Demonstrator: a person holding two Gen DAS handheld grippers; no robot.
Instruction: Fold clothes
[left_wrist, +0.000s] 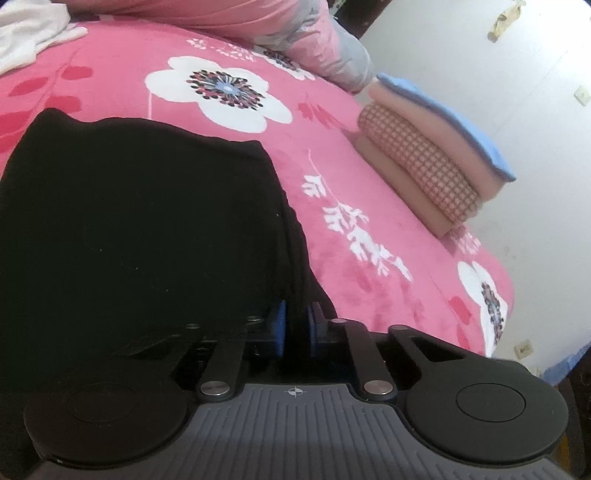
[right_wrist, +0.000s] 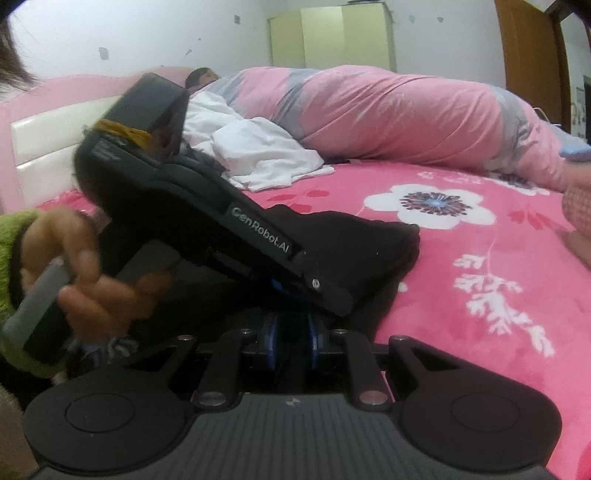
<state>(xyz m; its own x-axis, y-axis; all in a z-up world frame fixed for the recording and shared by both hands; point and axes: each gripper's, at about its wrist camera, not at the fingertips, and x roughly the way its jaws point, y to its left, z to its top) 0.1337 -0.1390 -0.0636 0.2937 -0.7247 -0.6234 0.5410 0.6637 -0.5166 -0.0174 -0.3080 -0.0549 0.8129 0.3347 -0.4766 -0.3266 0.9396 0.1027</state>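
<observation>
A black garment (left_wrist: 140, 206) lies on the pink floral bedspread (left_wrist: 332, 155). My left gripper (left_wrist: 295, 325) is shut on the garment's near edge, black cloth pinched between its blue pads. In the right wrist view the same black garment (right_wrist: 369, 243) spreads ahead. My right gripper (right_wrist: 291, 339) is shut on the garment's near edge too, its blue pads close together around dark cloth. The left gripper's body (right_wrist: 221, 221) crosses that view from the left, held by a hand in a green sleeve (right_wrist: 92, 269), and hides part of the garment.
A stack of folded clothes (left_wrist: 436, 155), checked, beige and blue, sits near the bed's right edge. A white garment (right_wrist: 258, 155) is crumpled beside a pink and grey duvet (right_wrist: 406, 118) covering a lying person. A white wall (left_wrist: 517, 110) borders the bed.
</observation>
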